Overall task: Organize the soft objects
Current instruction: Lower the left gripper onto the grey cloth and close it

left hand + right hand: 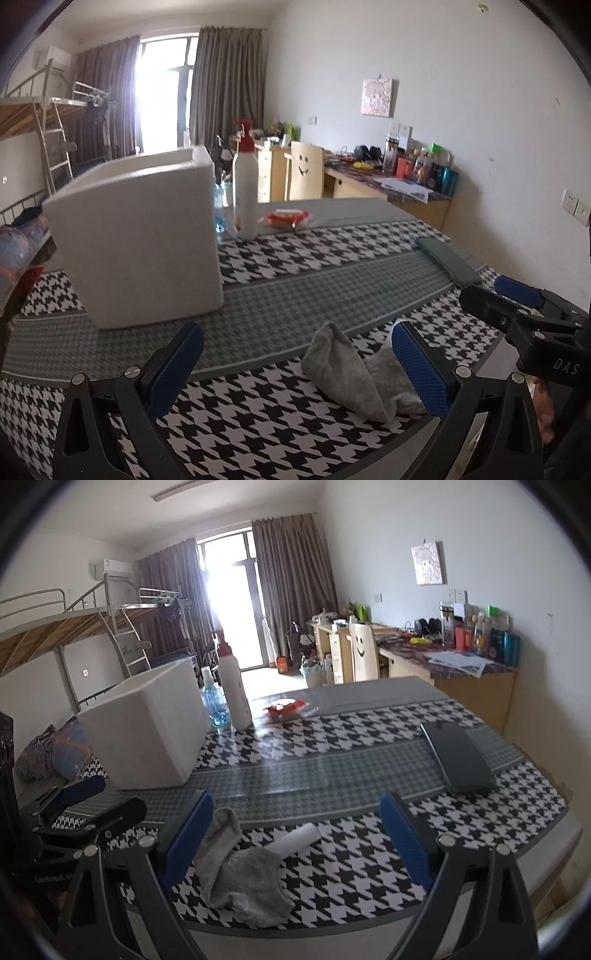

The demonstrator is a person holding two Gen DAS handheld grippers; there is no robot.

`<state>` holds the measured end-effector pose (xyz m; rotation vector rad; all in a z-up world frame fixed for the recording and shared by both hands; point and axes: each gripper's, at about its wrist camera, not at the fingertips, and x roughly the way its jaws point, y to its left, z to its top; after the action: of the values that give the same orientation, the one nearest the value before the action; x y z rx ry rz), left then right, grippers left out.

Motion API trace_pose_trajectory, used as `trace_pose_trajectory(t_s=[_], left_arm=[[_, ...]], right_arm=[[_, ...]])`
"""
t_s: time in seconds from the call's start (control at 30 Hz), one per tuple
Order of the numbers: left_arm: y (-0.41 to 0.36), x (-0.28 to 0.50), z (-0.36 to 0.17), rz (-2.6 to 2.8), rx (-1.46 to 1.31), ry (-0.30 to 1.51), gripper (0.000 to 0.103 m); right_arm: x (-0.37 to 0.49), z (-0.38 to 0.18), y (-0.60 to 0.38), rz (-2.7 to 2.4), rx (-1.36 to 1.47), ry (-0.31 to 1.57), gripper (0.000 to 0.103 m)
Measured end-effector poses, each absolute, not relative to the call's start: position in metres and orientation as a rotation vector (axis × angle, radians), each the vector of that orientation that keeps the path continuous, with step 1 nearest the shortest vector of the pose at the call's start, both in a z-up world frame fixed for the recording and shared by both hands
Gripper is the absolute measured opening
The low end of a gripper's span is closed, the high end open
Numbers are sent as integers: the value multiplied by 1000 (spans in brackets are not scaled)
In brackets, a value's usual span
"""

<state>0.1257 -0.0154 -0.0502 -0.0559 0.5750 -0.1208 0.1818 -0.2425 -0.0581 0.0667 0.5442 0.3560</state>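
Observation:
A crumpled grey cloth (pixel 351 376) lies on the houndstooth table near its front edge. My left gripper (pixel 299 354) is open, and the cloth sits just ahead of it, close to the right finger. In the right wrist view the same grey cloth (pixel 240 871) lies by the left finger of my right gripper (pixel 295 834), which is also open and holds nothing. A small white roll (pixel 295 840) rests just behind the cloth. Each gripper shows in the other's view: the right gripper (pixel 487 291) at the far right, the left gripper (pixel 107 801) at the far left.
A white foam box (pixel 140 240) stands open-topped at the table's left. Behind it are a white pump bottle (pixel 245 192), a blue bottle (pixel 214 701) and a red packet (pixel 288 218). A dark flat case (pixel 458 757) lies at the right. Desk, chair and bunk bed stand beyond.

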Motion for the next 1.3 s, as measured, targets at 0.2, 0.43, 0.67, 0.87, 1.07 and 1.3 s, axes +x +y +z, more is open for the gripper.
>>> trace_pose_trajectory(t_s=[0.2,0.43,0.67,0.87,1.07,1.3], left_arm=[[-21,130,-60,-134,-59,609,102],[-26,138,-74,-146,-51,668,102],[-36,145,-89,-169,-36,733,102],[-43,147,-99,-183,-18,776,102],[-52,154,-105,-209,-4,801,100],[-62,158,-115,-241,35,858,69]], right_arm=[[184,-67,-245,344,66,570,94],[189,-79,-252,324,85,608,94],[193,-88,-256,318,104,636,94],[199,-95,-260,311,114,662,94],[199,-97,-264,305,123,668,94],[201,-102,-269,304,136,682,94]])
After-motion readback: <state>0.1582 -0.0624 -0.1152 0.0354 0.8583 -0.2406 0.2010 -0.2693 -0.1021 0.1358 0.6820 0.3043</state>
